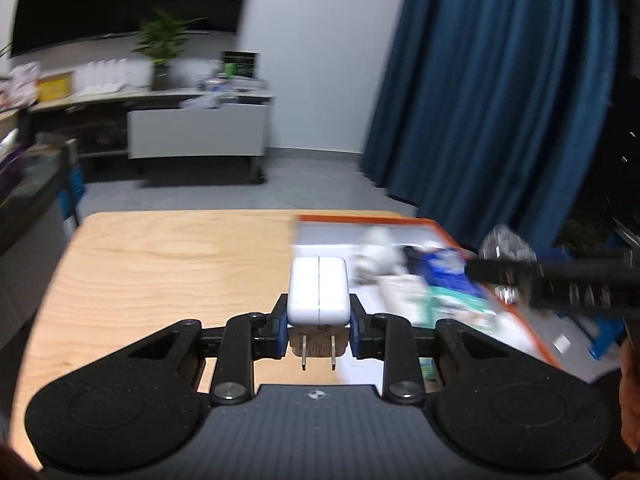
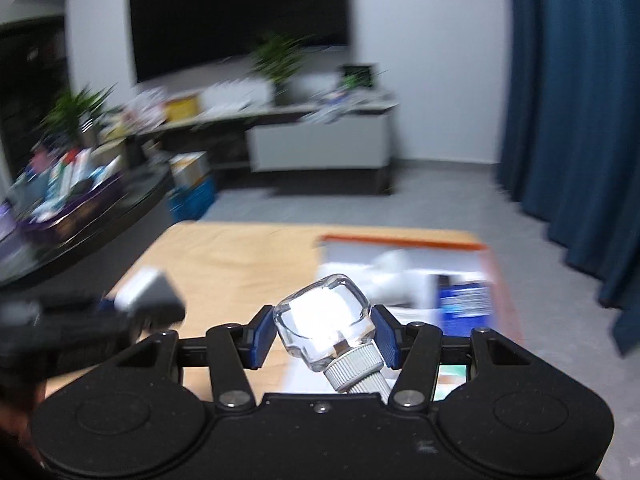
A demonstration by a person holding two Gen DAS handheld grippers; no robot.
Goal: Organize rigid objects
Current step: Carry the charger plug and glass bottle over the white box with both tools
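The left tool (image 1: 319, 320) pinches a white charger (image 1: 319, 294), prongs pointing back toward its camera. The right tool (image 2: 326, 334) clamps a small glass bottle (image 2: 325, 324) tilted between its pads. Both hang above the desk (image 1: 160, 264), the orange-rimmed tray (image 2: 404, 241) ahead. The slick, tilted glass could slip free.

The contents of the orange-rimmed tray (image 1: 440, 227), right of centre in the left wrist view, are smeared beyond telling. The right gripper (image 1: 560, 280) is cut off at the right edge.
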